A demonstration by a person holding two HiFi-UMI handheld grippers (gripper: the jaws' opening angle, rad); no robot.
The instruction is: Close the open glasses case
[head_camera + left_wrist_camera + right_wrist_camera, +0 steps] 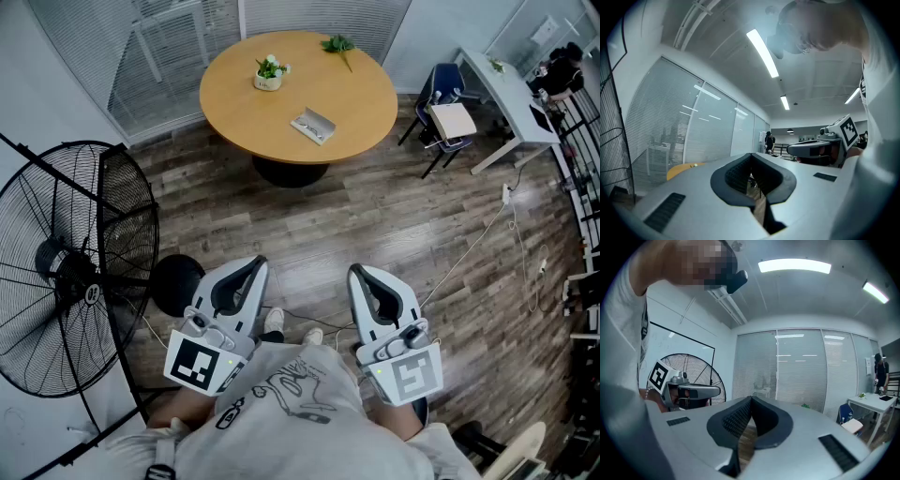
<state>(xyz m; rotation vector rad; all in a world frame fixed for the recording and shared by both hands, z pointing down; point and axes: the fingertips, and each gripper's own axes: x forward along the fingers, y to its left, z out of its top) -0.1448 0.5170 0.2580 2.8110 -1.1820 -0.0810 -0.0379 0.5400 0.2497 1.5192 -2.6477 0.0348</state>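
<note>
An open glasses case (313, 125), pale grey with glasses inside, lies on the round wooden table (366, 94) far ahead in the head view. Both grippers are held close to the person's body, well short of the table. My left gripper (260, 262) is shut, its jaws meeting at the tips with nothing between them (751, 154). My right gripper (356, 269) is shut and empty too (751, 398). Each gripper shows in the other's view: the right gripper (820, 147) from the left, the left gripper (689, 392) from the right. The table's edge (682, 169) shows yellow in the left gripper view.
A large black standing fan (70, 272) is close at the left. On the table stand a small potted plant (270, 72) and a green sprig (338, 44). A chair (448, 122) and white desk (502, 89) sit at the right. Cables (511, 225) run over the wooden floor.
</note>
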